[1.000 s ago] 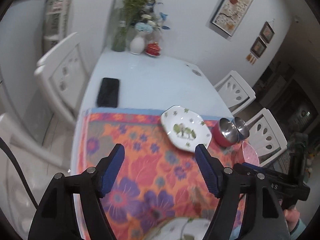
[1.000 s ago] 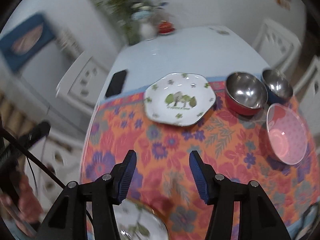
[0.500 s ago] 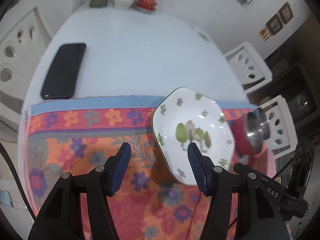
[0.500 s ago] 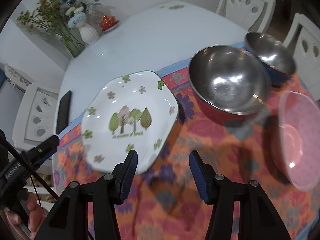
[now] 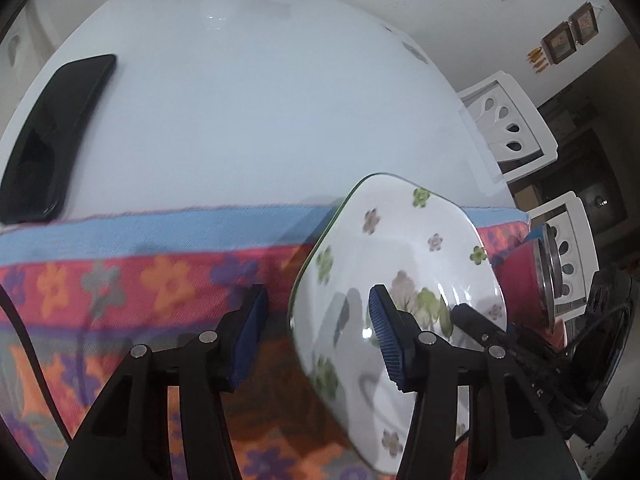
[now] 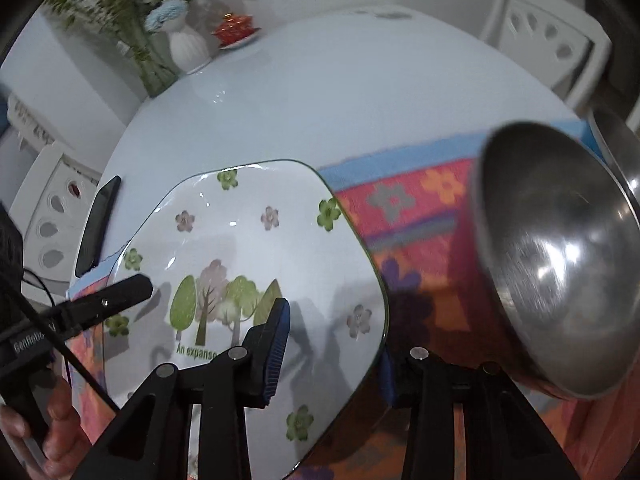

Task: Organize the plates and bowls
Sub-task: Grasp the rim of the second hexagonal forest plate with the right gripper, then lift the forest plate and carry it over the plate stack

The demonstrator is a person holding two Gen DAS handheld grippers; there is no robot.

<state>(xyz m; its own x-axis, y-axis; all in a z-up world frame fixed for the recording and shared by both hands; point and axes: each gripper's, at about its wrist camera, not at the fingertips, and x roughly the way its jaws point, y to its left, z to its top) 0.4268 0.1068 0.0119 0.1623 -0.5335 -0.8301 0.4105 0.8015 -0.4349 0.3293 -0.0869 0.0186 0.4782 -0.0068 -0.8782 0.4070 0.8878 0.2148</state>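
Observation:
A white plate with tree and flower prints (image 5: 404, 248) (image 6: 256, 240) lies on the flowered cloth (image 5: 120, 280). My left gripper (image 5: 316, 328) is open and straddles the plate's left rim: one finger over the plate, the other on the cloth side. My right gripper (image 6: 332, 344) is open and straddles the plate's right rim, one finger above it and the other under the edge. A steel bowl with a red outside (image 6: 560, 248) (image 5: 528, 280) stands just right of the plate.
A black phone (image 5: 52, 136) (image 6: 98, 224) lies on the white table (image 5: 260, 100) to the left. A white vase with flowers (image 6: 188, 44) and a red dish (image 6: 236, 30) stand at the far end. White chairs (image 5: 508, 128) stand around the table.
Both grippers have come down and forward to the plate, so that each now has its fingers on either side of the plate's rim. The pink bowl has left the views.

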